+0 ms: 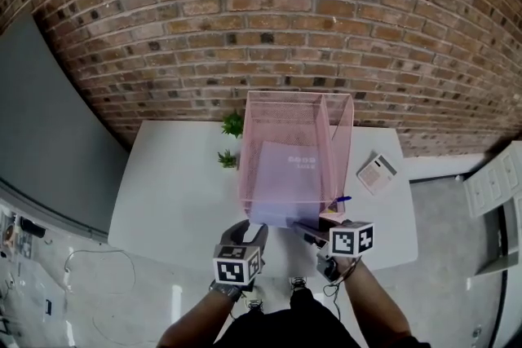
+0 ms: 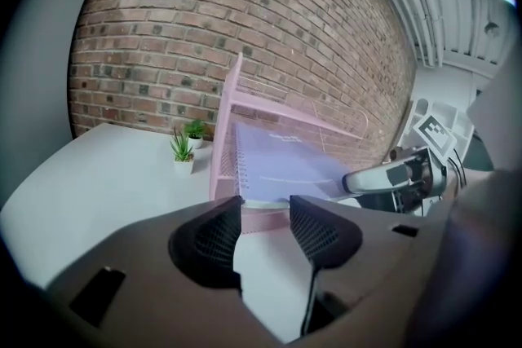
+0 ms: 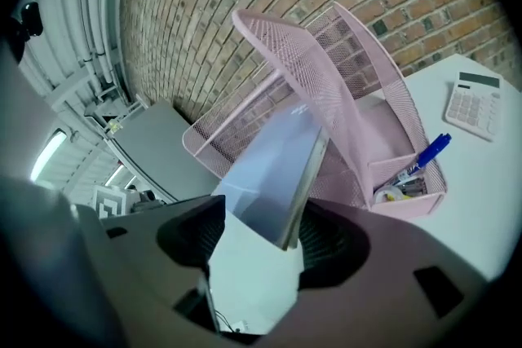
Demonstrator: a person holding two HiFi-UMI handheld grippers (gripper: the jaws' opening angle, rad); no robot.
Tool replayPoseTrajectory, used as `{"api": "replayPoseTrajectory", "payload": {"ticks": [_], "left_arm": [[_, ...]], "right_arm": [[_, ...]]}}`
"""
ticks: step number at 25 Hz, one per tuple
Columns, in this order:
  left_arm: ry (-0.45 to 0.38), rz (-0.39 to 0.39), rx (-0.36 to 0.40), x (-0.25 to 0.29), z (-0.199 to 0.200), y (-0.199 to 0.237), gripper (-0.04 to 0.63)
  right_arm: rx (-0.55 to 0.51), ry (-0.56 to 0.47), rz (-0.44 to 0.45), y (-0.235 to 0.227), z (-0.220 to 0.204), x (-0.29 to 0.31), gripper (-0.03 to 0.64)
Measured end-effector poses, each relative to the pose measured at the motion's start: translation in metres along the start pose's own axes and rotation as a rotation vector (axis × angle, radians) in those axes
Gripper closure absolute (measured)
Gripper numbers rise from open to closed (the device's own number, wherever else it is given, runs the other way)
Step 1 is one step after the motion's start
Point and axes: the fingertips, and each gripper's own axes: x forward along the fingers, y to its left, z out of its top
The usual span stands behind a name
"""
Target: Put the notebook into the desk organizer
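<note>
Spiral notebook (image 3: 269,159) leans lengthwise in pink mesh organizer (image 3: 359,69), near corner inside released right tool (image 3: 257,244); left tool (image 2: 265,228) released, empty.

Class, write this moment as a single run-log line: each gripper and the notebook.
notebook: leaning in pink desk organizer | left gripper: open, empty | right gripper: open, notebook corner between jaws

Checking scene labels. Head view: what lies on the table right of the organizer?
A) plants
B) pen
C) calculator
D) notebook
C: the calculator lies right of the organizer; the plants stand left of it.
</note>
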Motion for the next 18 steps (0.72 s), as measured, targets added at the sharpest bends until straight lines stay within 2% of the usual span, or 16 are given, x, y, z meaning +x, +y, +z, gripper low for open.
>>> {"api": "replayPoseTrajectory", "payload": {"ticks": [5,10,13,18], "left_arm": [[0.003,0.008,-0.001,0.008,0.006,0.004,0.405],[0.003,0.008,-0.001,0.016,0.013,0.008,0.405],[0.001,0.004,0.003,0.019,0.016,0.008,0.405],[-0.007,0.014,-0.001,0.017,0.016,0.014,0.405]], "right_arm": [[-0.086,0.027,-0.057,-0.004,-0.011,-0.001,0.339],[-0.213,0.007,-0.239,-0.018,-0.011,0.003,0.372],[-0.214,-0.044,-0.323,-0.024,-0.004,0.003,0.377],[-0.177,-0.09,-0.386,-0.028,0.002,0.004,0.365]]}}
